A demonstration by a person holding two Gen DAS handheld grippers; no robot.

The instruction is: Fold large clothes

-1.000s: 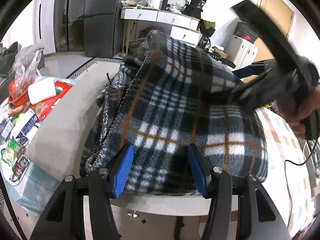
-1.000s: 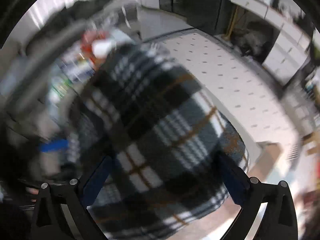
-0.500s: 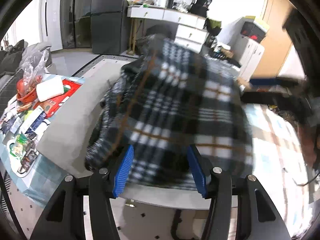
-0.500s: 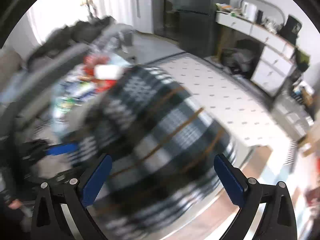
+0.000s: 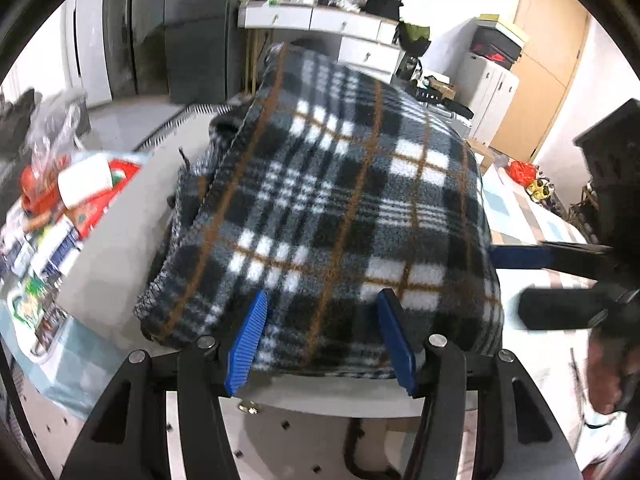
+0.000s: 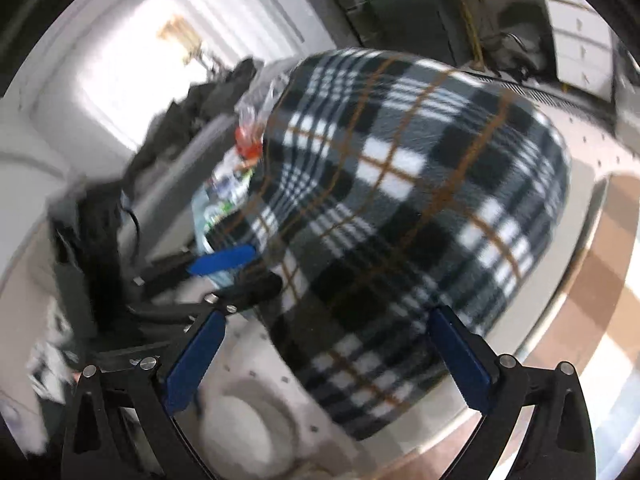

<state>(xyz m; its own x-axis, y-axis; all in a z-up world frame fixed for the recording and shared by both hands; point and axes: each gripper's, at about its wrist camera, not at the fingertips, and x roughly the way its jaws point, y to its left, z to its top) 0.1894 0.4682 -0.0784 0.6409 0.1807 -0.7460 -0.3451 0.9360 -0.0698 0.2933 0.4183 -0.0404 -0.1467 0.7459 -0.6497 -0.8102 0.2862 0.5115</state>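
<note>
A folded plaid fleece garment (image 5: 340, 208), black, white and grey with brown lines, lies heaped on a pale grey table (image 5: 116, 248) and fills the centre of the left wrist view. The left gripper (image 5: 322, 334) sits at the lower middle of that frame, its blue pads about half apart with the garment's near edge between them; whether they actually pinch the cloth cannot be told. In the right wrist view the garment (image 6: 408, 208) bulges across the centre and right, and the right gripper (image 6: 324, 356) at the bottom stands spread wide, its blue pads to either side of the garment's lower edge, gripping nothing. Packets and a red item (image 5: 60, 200) clutter the left of the table.
</note>
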